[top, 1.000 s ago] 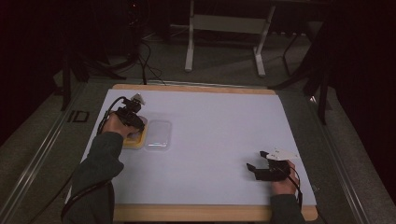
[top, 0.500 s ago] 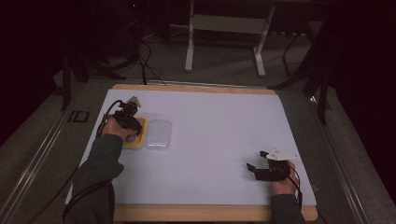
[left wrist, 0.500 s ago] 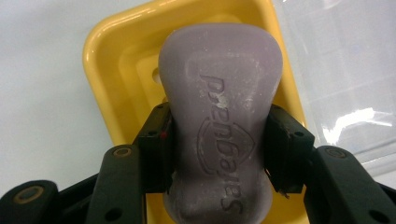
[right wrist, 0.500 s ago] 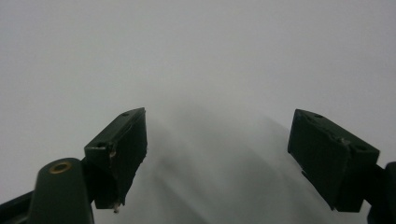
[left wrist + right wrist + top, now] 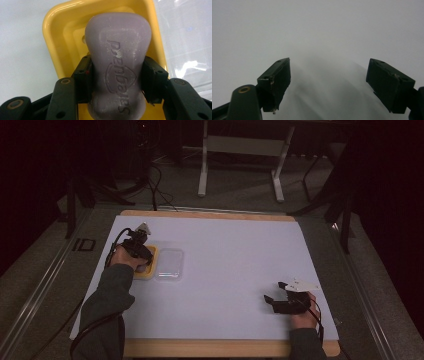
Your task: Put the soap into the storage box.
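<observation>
A purple bar of soap (image 5: 117, 72) with raised lettering is clamped between the pads of my left gripper (image 5: 117, 80), just above the hollow of a yellow soap dish (image 5: 56, 27). In the high view the left gripper (image 5: 142, 257) points down over the yellow soap dish (image 5: 151, 251) at the left of the white mat. A clear plastic lid (image 5: 169, 263) lies flat right beside the dish. My right gripper (image 5: 274, 301) rests near the front right of the mat, jaws wide apart. In the right gripper view its fingers (image 5: 275, 81) frame bare white surface with nothing between them.
The white mat (image 5: 235, 255) covers a wooden table top with edges at the front and back. Beyond the far edge stand table legs and cables on a dark floor. A metal rail runs along each side.
The left hand has shifted slightly over the yellow dish with the soap in its jaws. The right gripper has stayed still.
</observation>
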A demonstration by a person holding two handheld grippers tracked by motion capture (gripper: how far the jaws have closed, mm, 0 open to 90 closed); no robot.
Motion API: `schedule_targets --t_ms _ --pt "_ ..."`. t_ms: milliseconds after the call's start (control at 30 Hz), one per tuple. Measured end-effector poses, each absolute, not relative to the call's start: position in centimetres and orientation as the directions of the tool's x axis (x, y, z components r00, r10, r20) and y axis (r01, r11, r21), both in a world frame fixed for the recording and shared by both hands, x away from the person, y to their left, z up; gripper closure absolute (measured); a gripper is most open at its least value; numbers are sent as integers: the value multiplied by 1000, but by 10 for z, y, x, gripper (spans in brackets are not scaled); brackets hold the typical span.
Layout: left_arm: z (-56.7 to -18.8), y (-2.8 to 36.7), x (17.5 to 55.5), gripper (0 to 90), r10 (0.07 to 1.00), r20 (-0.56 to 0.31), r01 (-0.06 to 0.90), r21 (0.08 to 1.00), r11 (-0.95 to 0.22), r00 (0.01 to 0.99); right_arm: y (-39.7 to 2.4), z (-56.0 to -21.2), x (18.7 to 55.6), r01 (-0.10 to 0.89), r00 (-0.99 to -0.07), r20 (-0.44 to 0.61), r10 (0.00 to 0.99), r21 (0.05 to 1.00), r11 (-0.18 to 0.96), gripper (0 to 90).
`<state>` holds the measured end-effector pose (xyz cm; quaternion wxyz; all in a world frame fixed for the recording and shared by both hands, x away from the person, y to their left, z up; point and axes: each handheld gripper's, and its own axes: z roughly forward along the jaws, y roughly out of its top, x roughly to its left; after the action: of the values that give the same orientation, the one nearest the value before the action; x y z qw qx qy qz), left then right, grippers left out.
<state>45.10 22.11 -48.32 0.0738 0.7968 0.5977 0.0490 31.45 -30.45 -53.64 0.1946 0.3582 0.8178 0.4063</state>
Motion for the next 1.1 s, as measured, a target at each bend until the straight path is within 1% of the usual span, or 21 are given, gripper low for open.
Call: schedule_targets --t_ms 267,433,767,1100 --pt "-489 224 450 498 964 -9 949 176 -261 267 -304 -536 315 427 -669 -29 743 804 415 194" --pt "-490 226 450 490 967 -25 953 178 -246 255 -304 -536 314 426 -669 -31 743 803 417 194" --pt "-491 226 451 434 967 -40 954 178 -241 252 -304 -536 314 428 -668 -30 743 802 417 194" --pt "-486 228 449 406 967 -44 951 199 -237 250 -304 -536 314 428 -668 -31 743 801 418 194"
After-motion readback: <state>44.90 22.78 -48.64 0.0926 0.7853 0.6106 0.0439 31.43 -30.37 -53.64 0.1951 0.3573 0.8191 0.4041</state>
